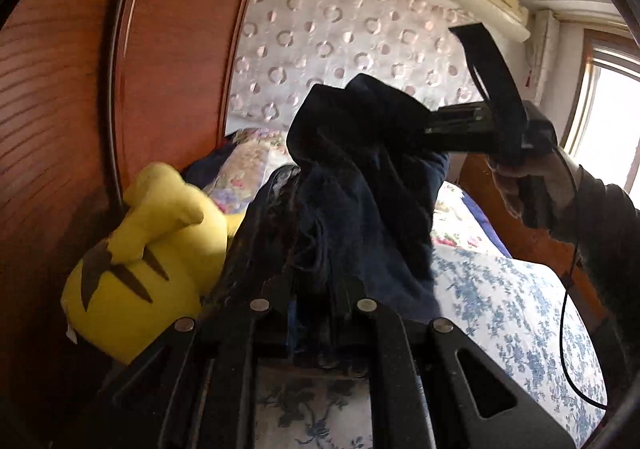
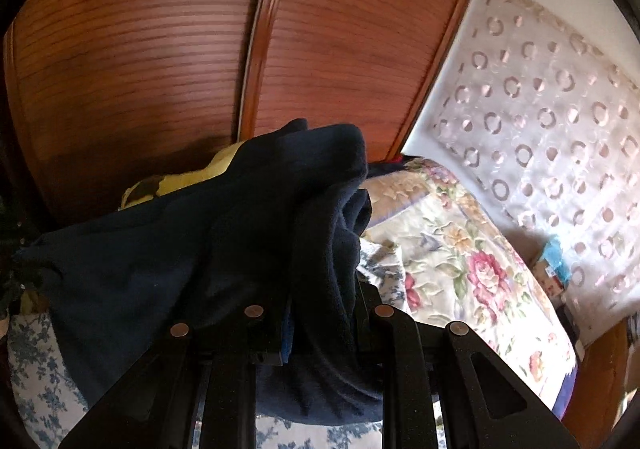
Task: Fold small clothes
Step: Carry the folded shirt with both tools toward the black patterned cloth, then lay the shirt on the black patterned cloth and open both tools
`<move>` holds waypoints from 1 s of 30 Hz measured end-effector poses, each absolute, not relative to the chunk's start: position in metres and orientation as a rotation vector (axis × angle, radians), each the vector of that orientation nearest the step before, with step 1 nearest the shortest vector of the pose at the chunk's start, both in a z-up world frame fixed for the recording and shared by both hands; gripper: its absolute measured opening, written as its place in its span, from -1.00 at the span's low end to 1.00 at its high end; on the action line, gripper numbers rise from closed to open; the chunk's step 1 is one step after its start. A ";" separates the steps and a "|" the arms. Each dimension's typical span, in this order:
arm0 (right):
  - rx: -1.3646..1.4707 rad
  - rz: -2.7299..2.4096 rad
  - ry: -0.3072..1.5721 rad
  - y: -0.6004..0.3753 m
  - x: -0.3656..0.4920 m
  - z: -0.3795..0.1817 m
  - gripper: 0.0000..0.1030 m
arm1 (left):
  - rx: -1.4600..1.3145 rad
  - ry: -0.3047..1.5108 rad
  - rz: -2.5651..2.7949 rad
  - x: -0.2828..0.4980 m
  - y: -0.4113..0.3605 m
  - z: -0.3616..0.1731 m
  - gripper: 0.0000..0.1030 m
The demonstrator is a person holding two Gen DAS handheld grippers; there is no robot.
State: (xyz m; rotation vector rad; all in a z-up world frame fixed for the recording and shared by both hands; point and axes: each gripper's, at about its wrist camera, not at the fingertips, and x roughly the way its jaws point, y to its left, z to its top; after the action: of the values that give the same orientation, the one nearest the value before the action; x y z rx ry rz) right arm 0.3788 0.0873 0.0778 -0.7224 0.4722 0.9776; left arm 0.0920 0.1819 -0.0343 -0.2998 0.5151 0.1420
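One dark navy fleece garment [image 1: 360, 185] held aloft above bed, strung between two black two-finger grippers. Left gripper [image 1: 316, 289] pinching garment's lower bunched edge; right gripper [image 1: 430, 125], gripped by person's right hand [image 1: 516, 185], clamped on upper corner. One yellow plush toy with brown stripes [image 1: 140, 265] beside wooden wardrobe [image 1: 60, 109]. One blue-and-white floral bedsheet [image 1: 512, 309] below. One pink-rose floral quilt [image 2: 460, 249] heaped near one circle-patterned sheer curtain [image 2: 560, 121].
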 end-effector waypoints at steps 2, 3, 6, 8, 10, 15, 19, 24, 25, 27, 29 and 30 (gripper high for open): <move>-0.708 0.959 0.485 0.088 0.385 0.075 -0.48 | -0.302 0.528 0.153 0.094 0.185 -0.038 -0.76; -0.685 0.926 0.478 0.087 0.391 0.078 -0.40 | -0.305 0.537 0.160 0.094 0.186 -0.041 -0.76; -0.549 0.862 0.467 0.069 0.408 0.091 0.05 | -0.301 0.560 0.183 0.094 0.189 -0.048 -0.76; -0.493 0.835 0.448 0.052 0.411 0.096 0.05 | -0.303 0.569 0.177 0.092 0.192 -0.052 -0.76; -0.466 0.865 0.470 0.040 0.411 0.092 0.05 | -0.294 0.577 0.186 0.091 0.192 -0.053 -0.76; -0.423 0.997 0.584 0.036 0.412 0.061 0.05 | -0.285 0.590 0.198 0.088 0.190 -0.055 -0.76; -0.462 1.023 0.684 0.047 0.422 0.020 0.05 | -0.287 0.611 0.195 0.088 0.189 -0.053 -0.76; -0.340 1.030 0.713 0.048 0.446 -0.003 0.05 | -0.275 0.608 0.200 0.079 0.188 -0.046 -0.76; -0.345 1.022 0.701 0.047 0.442 -0.002 0.05 | -0.266 0.604 0.203 0.076 0.186 -0.044 -0.76; -0.363 0.986 0.666 0.039 0.424 0.000 0.05 | -0.255 0.598 0.208 0.071 0.183 -0.039 -0.76; -0.350 0.954 0.654 0.033 0.415 0.007 0.05 | -0.242 0.587 0.216 0.065 0.179 -0.035 -0.62; -0.337 0.947 0.649 0.026 0.400 0.009 0.05 | -0.233 0.582 0.221 0.063 0.177 -0.034 -0.31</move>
State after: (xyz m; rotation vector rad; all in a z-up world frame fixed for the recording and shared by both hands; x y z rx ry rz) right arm 0.3996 0.0260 0.0090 -0.3369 0.6490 0.9467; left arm 0.0629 0.1773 -0.0338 -0.2334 0.5815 0.2212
